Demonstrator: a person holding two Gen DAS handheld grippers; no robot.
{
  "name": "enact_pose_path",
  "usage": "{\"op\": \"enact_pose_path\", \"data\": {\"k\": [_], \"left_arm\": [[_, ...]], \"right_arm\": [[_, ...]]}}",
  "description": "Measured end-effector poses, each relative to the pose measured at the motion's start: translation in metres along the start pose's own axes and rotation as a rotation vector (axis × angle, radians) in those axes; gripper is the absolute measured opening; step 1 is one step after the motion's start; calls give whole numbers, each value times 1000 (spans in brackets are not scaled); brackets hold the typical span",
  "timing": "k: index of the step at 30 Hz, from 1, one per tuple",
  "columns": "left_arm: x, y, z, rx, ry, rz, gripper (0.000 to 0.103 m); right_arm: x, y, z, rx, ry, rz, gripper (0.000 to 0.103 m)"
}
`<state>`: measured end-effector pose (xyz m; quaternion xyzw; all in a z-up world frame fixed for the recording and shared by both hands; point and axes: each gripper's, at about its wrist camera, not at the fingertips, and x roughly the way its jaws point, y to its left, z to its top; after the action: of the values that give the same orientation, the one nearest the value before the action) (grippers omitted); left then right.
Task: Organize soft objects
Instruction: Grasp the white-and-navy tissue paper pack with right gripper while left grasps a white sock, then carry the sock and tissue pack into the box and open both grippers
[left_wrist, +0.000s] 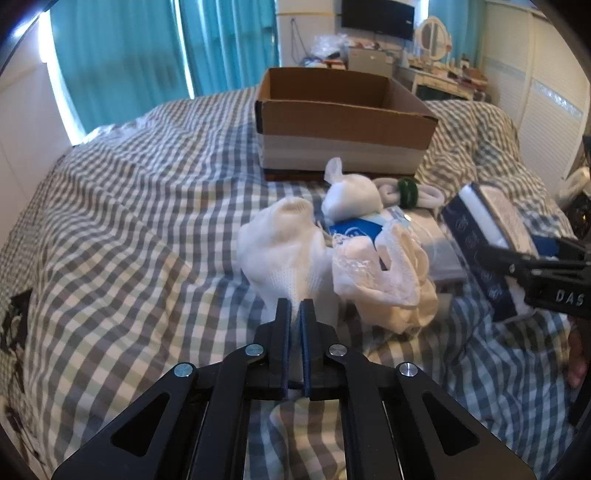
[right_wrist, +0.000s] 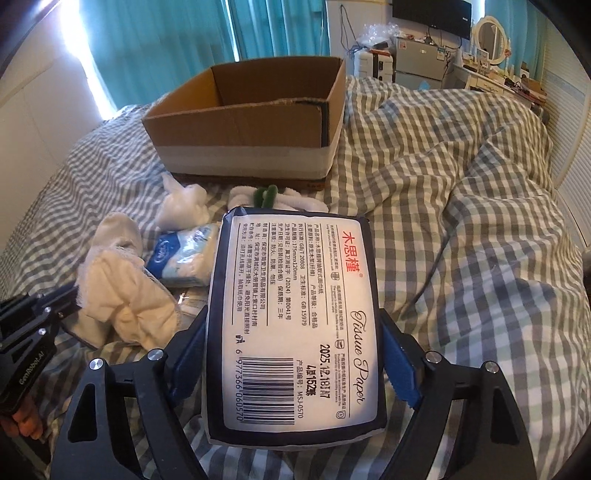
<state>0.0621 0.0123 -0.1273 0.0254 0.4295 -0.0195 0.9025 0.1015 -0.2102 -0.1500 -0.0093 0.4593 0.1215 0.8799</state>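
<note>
Right gripper (right_wrist: 293, 354) pinches navy-white tissue pack (right_wrist: 295, 325) | left gripper (left_wrist: 294, 314) nips white sock (left_wrist: 284, 247)

White socks (left_wrist: 280, 240) and tissue packs (right_wrist: 184, 254) crowd my way to the cardboard box (left_wrist: 343, 122); the bed's (left_wrist: 129, 221) left side lies open.

We've got a bed (left_wrist: 129, 206) with a grey checked cover, teal curtains (left_wrist: 162, 48) behind it, a wall TV (right_wrist: 432, 14), a round mirror (right_wrist: 491, 35) over a cluttered dresser (left_wrist: 443, 79), and white wardrobe doors (left_wrist: 546, 74) alongside.
</note>
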Motion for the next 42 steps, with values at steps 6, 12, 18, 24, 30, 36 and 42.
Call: {"op": "enact_pose_path", "data": {"k": [6, 12, 18, 24, 30, 36, 42], "left_arm": [[-11, -1, -2, 10, -12, 9, 2], [-24, 3, 9, -5, -50, 9, 2], [-46, 3, 27, 6, -90, 21, 2], [-64, -2, 60, 36, -149, 23, 2], [-74, -13, 116, 82, -242, 30, 2], [-58, -19, 171, 115, -310, 24, 2], [-17, -13, 202, 138, -328, 31, 2]], "right_arm": [[-18, 2, 2, 0, -44, 14, 83], [-27, 2, 6, 0, -67, 26, 83], [-42, 5, 15, -20, -95, 33, 83], [-65, 17, 45, -78, -151, 30, 83], [-86, 29, 100, -135, -228, 19, 83], [-78, 33, 165, -151, -270, -1, 83], [-30, 32, 212, -152, -242, -12, 83]]}}
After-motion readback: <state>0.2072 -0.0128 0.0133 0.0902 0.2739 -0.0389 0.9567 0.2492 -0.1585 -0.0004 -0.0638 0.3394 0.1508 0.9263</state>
